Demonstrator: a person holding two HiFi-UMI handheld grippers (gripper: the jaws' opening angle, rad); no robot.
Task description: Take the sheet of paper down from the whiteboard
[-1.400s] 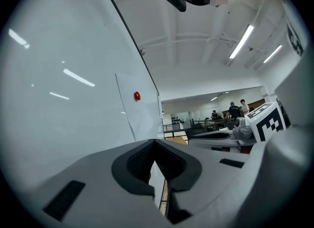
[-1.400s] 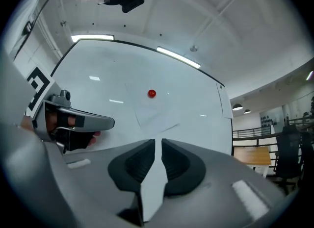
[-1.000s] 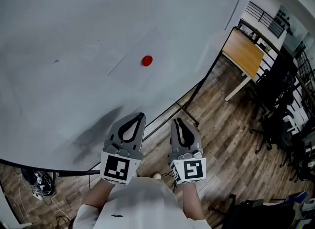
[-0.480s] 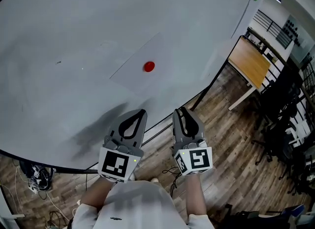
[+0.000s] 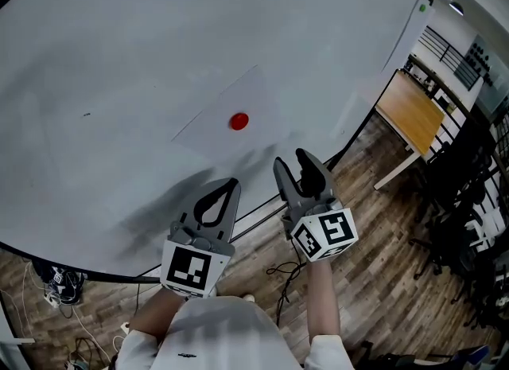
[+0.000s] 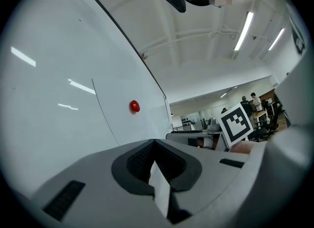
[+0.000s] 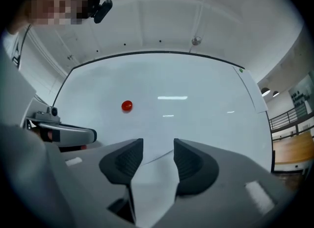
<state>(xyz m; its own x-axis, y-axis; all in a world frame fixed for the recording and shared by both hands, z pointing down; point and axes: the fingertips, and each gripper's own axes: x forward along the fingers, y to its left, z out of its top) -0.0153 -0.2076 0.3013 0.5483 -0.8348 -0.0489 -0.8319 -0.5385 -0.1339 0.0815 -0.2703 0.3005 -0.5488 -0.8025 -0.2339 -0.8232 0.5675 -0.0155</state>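
- Head view: a sheet of paper [image 5: 258,98] lies flat against the whiteboard [image 5: 119,50], nearer the board's lower edge than its upper edge, and is tilted so that one corner points down.
- A red magnet [image 5: 238,121] sits on the sheet and pins it to the board.
- Left gripper [image 5: 227,188]: held below the board's lower edge, well apart from the sheet. In the left gripper view [image 6: 154,146] its jaws are pressed together with nothing between them.
- Right gripper [image 5: 291,160]: raised higher than the left, its tips close to the sheet's lower right edge. In the right gripper view [image 7: 158,143] its jaws are spread and opening.
- An edge of the sheet shows in the gap between the right jaws. The pads do not press on it, and whether they touch it cannot be told.
- Surroundings: a wooden table [image 5: 409,114] stands beyond the board's right edge on a plank floor [image 5: 374,233].
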